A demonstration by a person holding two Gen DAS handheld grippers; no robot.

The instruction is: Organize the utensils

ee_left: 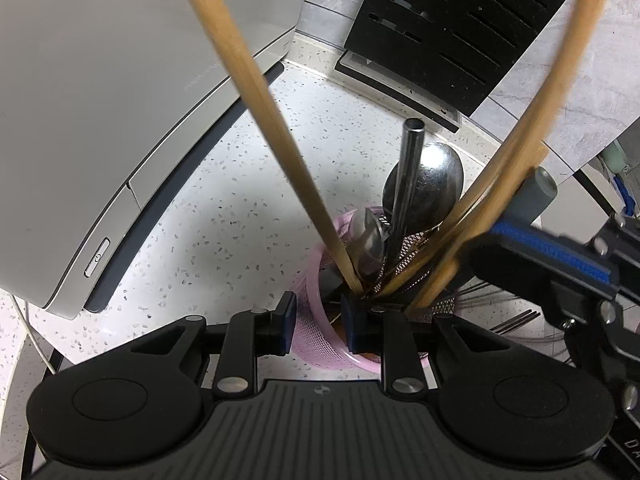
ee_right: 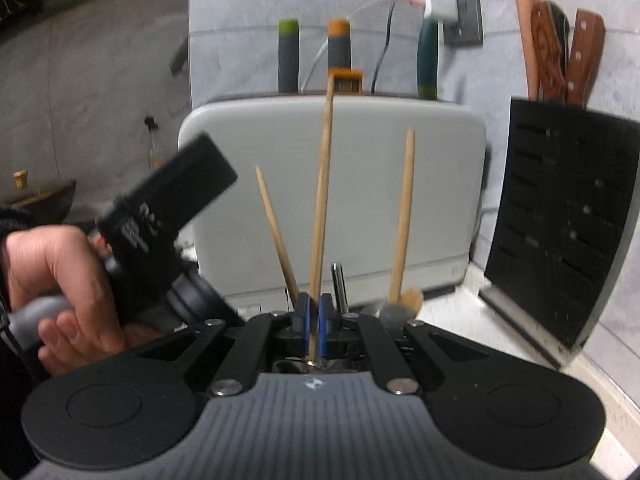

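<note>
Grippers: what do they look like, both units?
Both match: black linkage arms with silver pivot bolts, blue pads on the fingers, a ribbed grey housing with a small round emblem, and round black discs either side. Left gripper; right gripper. The person's hand grips a grey handle.

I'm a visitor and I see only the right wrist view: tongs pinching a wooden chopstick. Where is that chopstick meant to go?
Observer: Under the right tongs stands a pink mesh cup, hidden in your view.
Operator: Is anything keeping that cup steady?
Observer: Yes. The left tongs grip its rim, one finger inside and one outside.
</note>
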